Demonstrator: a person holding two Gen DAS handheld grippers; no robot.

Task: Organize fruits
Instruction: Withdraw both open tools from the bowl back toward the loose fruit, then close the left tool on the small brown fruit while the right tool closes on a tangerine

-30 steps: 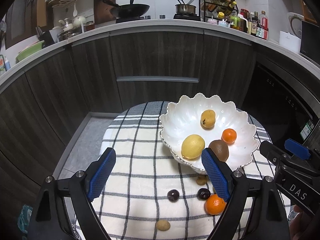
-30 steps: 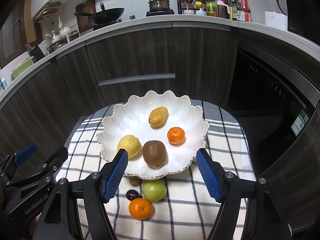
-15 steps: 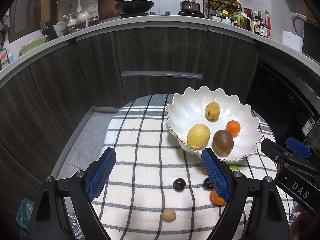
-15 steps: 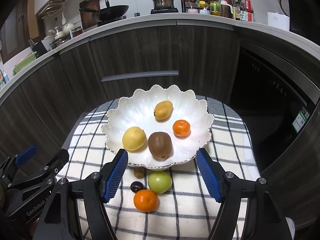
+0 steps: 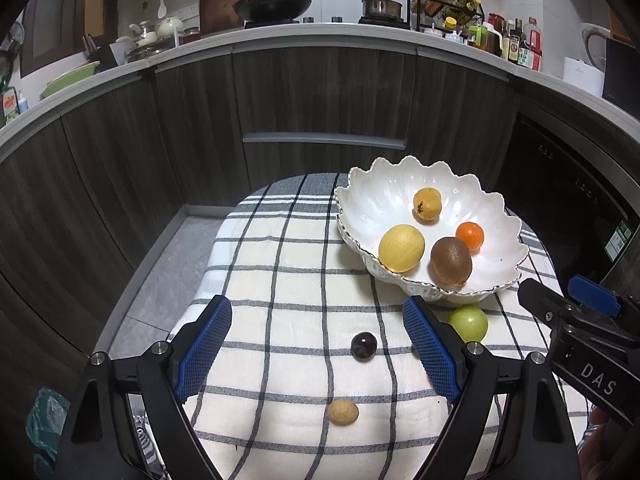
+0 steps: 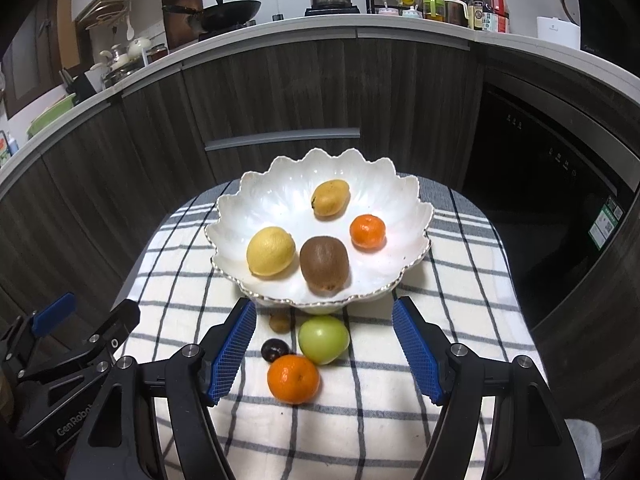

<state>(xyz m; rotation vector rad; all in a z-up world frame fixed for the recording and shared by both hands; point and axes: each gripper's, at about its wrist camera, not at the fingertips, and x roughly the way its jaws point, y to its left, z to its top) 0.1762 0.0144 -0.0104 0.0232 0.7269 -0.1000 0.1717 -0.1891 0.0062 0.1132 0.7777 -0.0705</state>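
Observation:
A white scalloped bowl on a checked cloth holds a lemon, a kiwi, a small orange and a yellow-orange fruit. In front of it lie a green apple, a loose orange, a dark plum and a small brown fruit. My right gripper hangs open above these, nothing between its fingers. My left gripper is open over the cloth; a dark plum and a small tan fruit lie below it. The bowl sits right of it.
The small table with the checked cloth stands in front of dark kitchen cabinets. A dark oven front is at the right. The worktop behind carries a wok, a pot and bottles. Grey floor shows left of the table.
Both grippers have sunk and come closer to the table, so the bowl and loose fruit look larger. In the left view the scene shifted right. Both stay open.

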